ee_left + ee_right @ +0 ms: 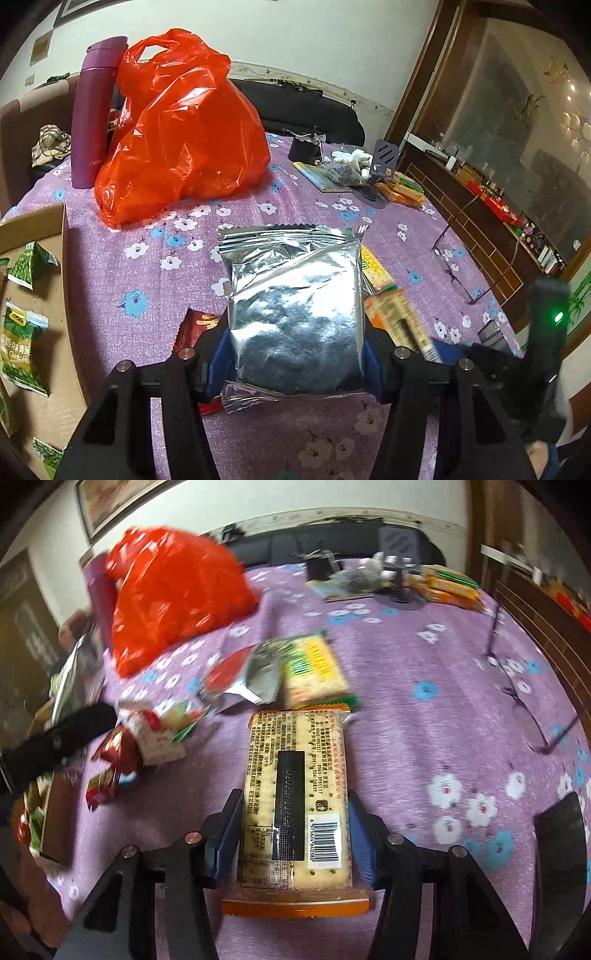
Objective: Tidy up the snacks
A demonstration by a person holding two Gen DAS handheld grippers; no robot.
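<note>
Snacks: my left gripper [295,354] clamps a foil bag [293,314] above the table's [110,280] near edge; my right gripper [291,834] pinches crackers [295,805]. I should carry the foil bag left to the box [40,291], level, squeezing gently.

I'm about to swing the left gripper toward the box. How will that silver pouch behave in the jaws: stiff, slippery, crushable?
The silver pouch looks puffy and crinkled, so it is probably light and will give under squeeze. Its glossy foil could slip between the left gripper jaws, which pinch only its lower sides. The free top edge stands unsupported and may flop when swung.
</note>
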